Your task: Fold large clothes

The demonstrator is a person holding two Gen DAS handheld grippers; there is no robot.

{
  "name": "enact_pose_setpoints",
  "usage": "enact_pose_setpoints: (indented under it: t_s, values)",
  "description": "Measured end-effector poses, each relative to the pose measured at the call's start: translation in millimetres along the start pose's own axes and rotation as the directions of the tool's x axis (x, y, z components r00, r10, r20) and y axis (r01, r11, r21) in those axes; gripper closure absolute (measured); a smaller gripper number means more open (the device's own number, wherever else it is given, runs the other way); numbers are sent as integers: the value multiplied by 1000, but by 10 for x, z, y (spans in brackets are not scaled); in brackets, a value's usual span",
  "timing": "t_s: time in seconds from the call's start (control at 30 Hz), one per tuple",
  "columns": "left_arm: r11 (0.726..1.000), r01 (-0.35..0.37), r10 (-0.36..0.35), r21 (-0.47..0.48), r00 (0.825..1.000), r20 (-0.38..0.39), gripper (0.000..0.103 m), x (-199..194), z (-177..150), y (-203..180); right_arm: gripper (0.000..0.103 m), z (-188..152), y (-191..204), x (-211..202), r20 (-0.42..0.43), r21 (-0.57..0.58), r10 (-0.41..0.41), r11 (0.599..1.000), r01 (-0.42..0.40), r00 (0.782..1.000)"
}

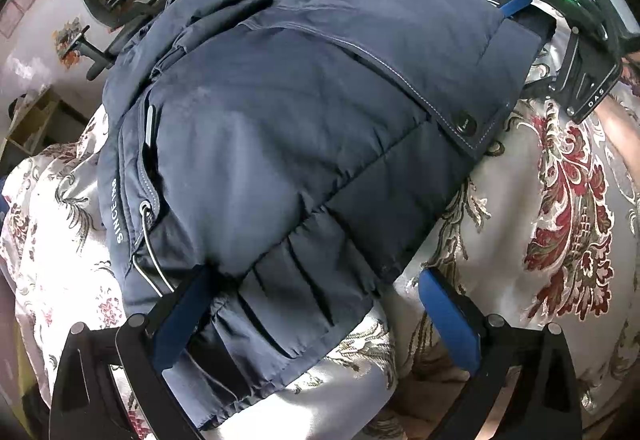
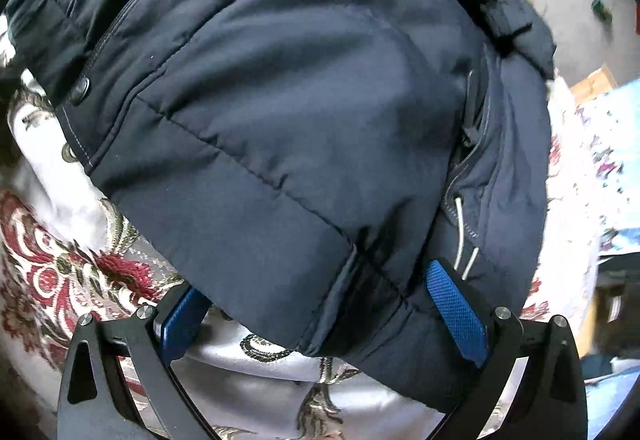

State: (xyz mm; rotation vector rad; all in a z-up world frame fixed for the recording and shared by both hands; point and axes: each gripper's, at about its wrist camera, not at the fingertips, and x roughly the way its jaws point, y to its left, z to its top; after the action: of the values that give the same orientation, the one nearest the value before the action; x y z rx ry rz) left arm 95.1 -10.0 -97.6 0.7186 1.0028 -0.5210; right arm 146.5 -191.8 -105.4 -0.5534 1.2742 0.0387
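I see both my left gripper (image 1: 316, 312) and right gripper (image 2: 324, 316) spread wide over the folded navy jacket (image 1: 280, 128) on floral cloth (image 1: 560, 200).

Matt quilted jacket (image 1: 288, 144) cloth, glossy brocade bedspread (image 1: 560, 208) (floral weave); knurled blue fingers (image 2: 456, 312)

1. Navy padded jacket (image 2: 280, 112) lies bunched on a floral cloth (image 2: 72, 272).
2. Right gripper (image 2: 324, 324): blue-padded fingers (image 2: 456, 316) spread wide, straddling the jacket's near hem.
3. White drawcord (image 2: 464, 240) hangs just beside the right-hand finger.
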Motion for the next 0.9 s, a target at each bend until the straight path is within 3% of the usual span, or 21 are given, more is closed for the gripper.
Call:
enact_pose_setpoints:
  t_s: [0.13, 0.3, 0.53, 0.67, 0.73, 0.9]
  values:
    - [1000, 10, -9, -3, 1000, 5, 0, -8, -8, 20, 2, -50, 94, -75, -2, 34, -64, 997, 64, 998]
    - [1000, 14, -14, -6, 1000, 8, 0, -13, -15, 33, 2, -128, 86, -81, -23, 20, -48, 999, 49, 999]
    - [1000, -5, 5, 17, 1000, 10, 0, -9, -51, 8, 3, -89, 146, -66, 27, -81, -205, 975, 206, 978]
    - [999, -17, 17, 32, 1000, 12, 0, -14, -66, -27, 4, -67, 0, -177, 80, -10, -167, 986, 168, 983]
    - [999, -22, 21, 39, 1000, 14, 0, -16, -74, -36, 9, -61, -88, -309, 133, 34, -151, 988, 147, 980]
    - [995, -63, 62, 71, 998, 21, 0, -22, -94, -87, 16, 30, -357, -505, 192, 130, -66, 991, 41, 979]
